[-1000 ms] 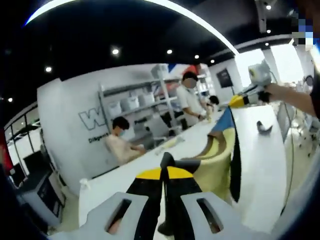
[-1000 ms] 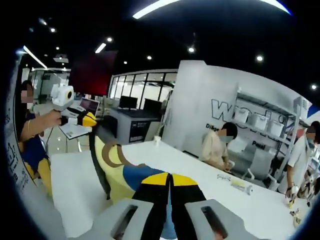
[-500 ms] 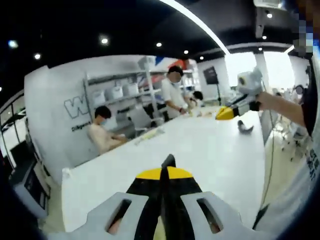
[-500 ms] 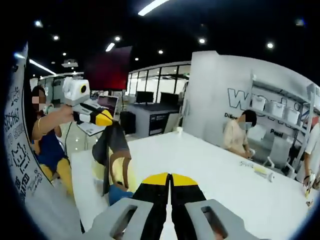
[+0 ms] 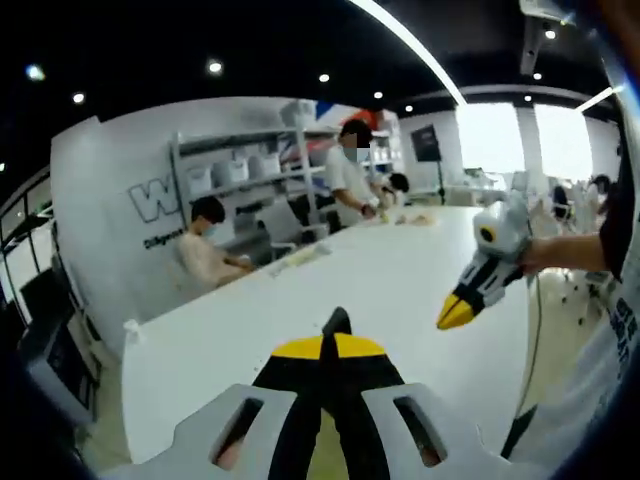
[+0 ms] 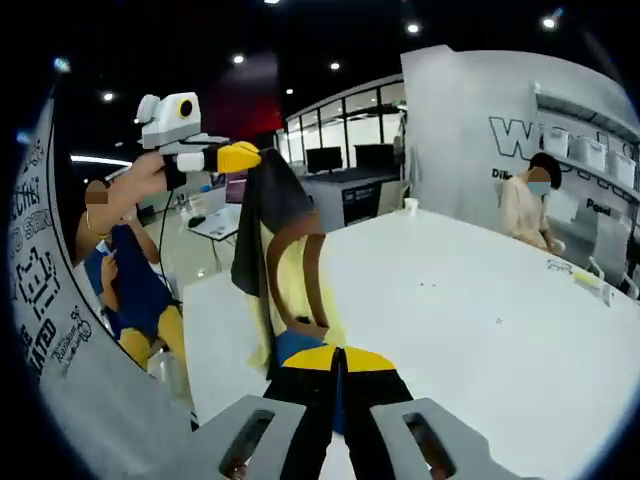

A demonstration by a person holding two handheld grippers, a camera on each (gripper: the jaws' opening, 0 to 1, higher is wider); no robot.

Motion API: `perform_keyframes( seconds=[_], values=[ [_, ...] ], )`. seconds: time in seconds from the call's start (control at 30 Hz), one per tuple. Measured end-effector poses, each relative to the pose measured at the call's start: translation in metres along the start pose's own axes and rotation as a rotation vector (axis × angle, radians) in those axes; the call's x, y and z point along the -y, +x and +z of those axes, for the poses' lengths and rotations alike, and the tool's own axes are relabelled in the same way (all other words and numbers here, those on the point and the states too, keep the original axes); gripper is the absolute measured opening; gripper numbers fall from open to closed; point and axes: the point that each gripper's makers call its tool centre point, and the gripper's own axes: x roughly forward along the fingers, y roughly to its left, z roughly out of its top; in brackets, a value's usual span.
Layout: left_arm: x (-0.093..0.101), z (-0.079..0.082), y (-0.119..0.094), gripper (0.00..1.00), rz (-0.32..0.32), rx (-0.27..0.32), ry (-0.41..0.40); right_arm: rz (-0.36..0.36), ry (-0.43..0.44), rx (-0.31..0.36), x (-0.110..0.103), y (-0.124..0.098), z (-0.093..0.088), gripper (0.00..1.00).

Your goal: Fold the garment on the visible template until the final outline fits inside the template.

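Observation:
The garment (image 6: pixel 290 270), black with yellow, a brown stripe and a blue lower end, hangs over the corner of the white table (image 6: pixel 470 310). My left gripper (image 6: pixel 240 157) is raised at the upper left and shut on the garment's black top. In the left gripper view my left gripper (image 5: pixel 337 325) has a dark tip of the garment (image 5: pixel 337 316) sticking out between its closed jaws. My right gripper (image 6: pixel 338 352) is shut, with the blue end just behind its tips. In the left gripper view my right gripper (image 5: pixel 450 318) points down at the table (image 5: pixel 380 280) with nothing hanging from it.
A person sits at the table's far side (image 5: pixel 210 250) and another stands further along (image 5: pixel 350 180), in front of shelves (image 5: pixel 250 175) with white bins. Small items (image 6: pixel 585 280) lie near the far edge. The person holding the grippers (image 6: pixel 120 270) stands at the table's corner.
A second ago the garment was stretched between both grippers. Now it hangs from the left gripper alone, bunched and vertical. The right gripper has dropped lower and nearer to the table.

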Motion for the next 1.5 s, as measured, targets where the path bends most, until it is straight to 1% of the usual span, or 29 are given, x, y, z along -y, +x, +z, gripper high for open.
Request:
perform_keyframes(
  seconds=[0.07, 0.13, 0.23, 0.3, 0.33, 0.4, 0.47, 0.5, 0.6, 0.63, 0.7, 0.77, 0.83, 0.9, 0.93, 1.0, 1.13, 1.23, 1.27, 1.3, 1.33, 1.37, 1.4, 1.43, 1.47, 1.5],
  values=[
    [0.001, 0.009, 0.001, 0.0, -0.004, 0.013, 0.012, 0.023, 0.013, -0.006, -0.009, 0.01, -0.006, 0.0],
    [0.0, 0.016, 0.001, 0.0, -0.01, 0.027, 0.018, 0.032, 0.022, -0.015, -0.01, 0.016, -0.011, 0.0],
    [0.001, 0.028, 0.001, 0.0, -0.019, 0.052, 0.03, 0.049, 0.046, -0.029, -0.02, 0.024, -0.018, 0.0],
    [0.001, 0.033, 0.001, 0.0, -0.024, 0.065, 0.041, 0.058, 0.063, -0.037, -0.024, 0.028, -0.024, 0.04],
    [0.001, 0.037, 0.0, 0.0, -0.028, 0.075, 0.043, 0.074, 0.086, -0.052, -0.029, 0.032, -0.031, 0.05],
    [0.004, 0.045, -0.003, 0.0, -0.036, 0.095, 0.049, 0.08, 0.098, -0.071, -0.032, 0.037, -0.041, 0.05],
    [0.005, 0.054, -0.006, 0.0, -0.048, 0.123, 0.046, 0.074, 0.117, -0.094, -0.032, 0.045, -0.054, 0.08],
    [0.005, 0.055, -0.007, 0.0, -0.05, 0.126, 0.046, 0.075, 0.121, -0.095, -0.032, 0.046, -0.056, 0.09],
    [0.008, 0.061, -0.009, 0.0, -0.058, 0.145, 0.048, 0.069, 0.148, -0.111, -0.031, 0.054, -0.07, 0.13],
    [0.009, 0.065, -0.013, 0.0, -0.064, 0.155, 0.049, 0.065, 0.171, -0.138, -0.031, 0.057, -0.081, 0.14],
    [0.009, 0.071, -0.019, 0.0, -0.069, 0.171, 0.055, 0.058, 0.198, -0.142, -0.032, 0.065, -0.092, 0.15],
    [0.007, 0.074, -0.022, 0.0, -0.067, 0.181, 0.06, 0.06, 0.21, -0.143, -0.036, 0.068, -0.095, 0.14],
    [0.006, 0.074, -0.019, 0.0, -0.067, 0.189, 0.061, 0.059, 0.213, -0.143, -0.038, 0.072, -0.098, 0.13],
    [0.005, 0.074, -0.017, 0.0, -0.073, 0.2, 0.052, 0.045, 0.21, -0.151, -0.039, 0.075, -0.102, 0.09],
    [0.006, 0.074, -0.015, 0.0, -0.073, 0.201, 0.049, 0.044, 0.206, -0.147, -0.041, 0.074, -0.102, 0.01],
    [0.007, 0.072, -0.013, 0.0, -0.065, 0.197, 0.054, 0.04, 0.233, -0.124, -0.037, 0.072, -0.102, 0.0],
    [0.005, 0.069, -0.012, 0.0, -0.054, 0.189, 0.06, 0.032, 0.229, -0.115, -0.035, 0.068, -0.1, 0.0],
    [-0.003, 0.06, -0.011, 0.0, -0.028, 0.169, 0.057, -0.01, 0.199, -0.085, -0.025, 0.05, -0.089, 0.0],
    [-0.006, 0.055, -0.01, 0.0, -0.03, 0.177, 0.023, -0.063, 0.215, -0.076, -0.013, 0.04, -0.083, 0.0],
    [-0.008, 0.049, -0.009, 0.0, -0.033, 0.174, -0.005, -0.123, 0.234, -0.041, 0.001, 0.023, -0.069, 0.0],
    [-0.013, 0.04, -0.007, 0.0, -0.013, 0.158, -0.014, -0.14, 0.23, -0.017, 0.006, 0.015, -0.062, 0.0],
    [-0.016, 0.035, -0.007, 0.0, -0.002, 0.148, -0.012, -0.159, 0.223, 0.0, 0.011, 0.008, -0.055, 0.0],
    [-0.021, 0.029, -0.007, 0.0, 0.009, 0.144, -0.023, -0.199, 0.205, 0.026, 0.02, -0.009, -0.04, 0.0],
    [-0.024, 0.026, -0.007, 0.0, 0.012, 0.143, -0.038, -0.226, 0.194, 0.042, 0.028, -0.016, -0.033, 0.0],
    [-0.024, 0.026, -0.007, 0.0, 0.013, 0.145, -0.042, -0.234, 0.186, 0.05, 0.031, -0.02, -0.029, 0.0],
    [-0.028, 0.022, -0.007, 0.0, 0.018, 0.147, -0.053, -0.27, 0.163, 0.08, 0.042, -0.036, -0.014, 0.0]
  ],
)
